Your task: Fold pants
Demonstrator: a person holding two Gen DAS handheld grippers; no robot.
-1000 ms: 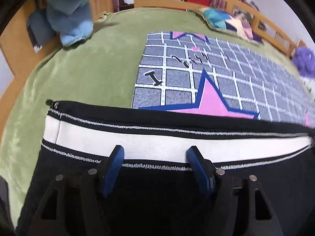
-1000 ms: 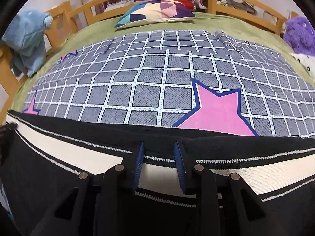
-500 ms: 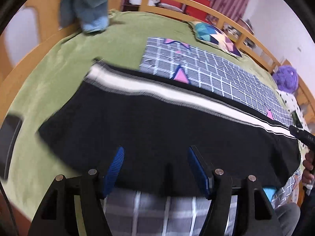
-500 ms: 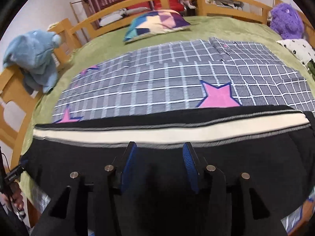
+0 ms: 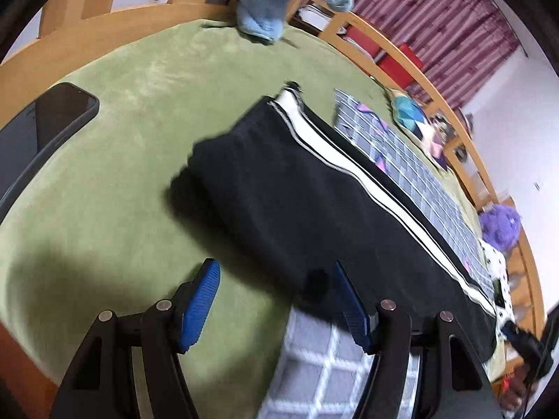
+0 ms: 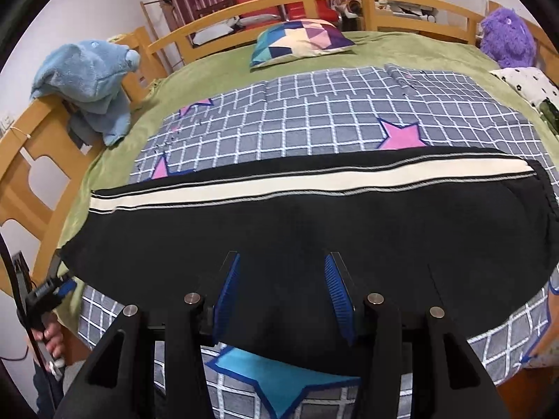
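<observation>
Both grippers have drawn back from the striped edge of the pants (image 6: 314, 230); the whole garment now shows. Right gripper (image 6: 283, 289): jaws lately widened, now about half open, nothing between the pads, hovering over the black cloth's near edge. Left gripper (image 5: 276, 300): jaws roughly half open, empty, above the pants' end and the green cover (image 5: 115, 174). Pants: black, white side stripe, laid flat across the bed, partly on the checked blanket (image 6: 314, 115). Phone (image 5: 42, 132), probably, at the left margin. Blue plush (image 6: 91, 80) on the rail; pillow (image 6: 300, 42) and purple plush (image 6: 506, 35) beyond.
</observation>
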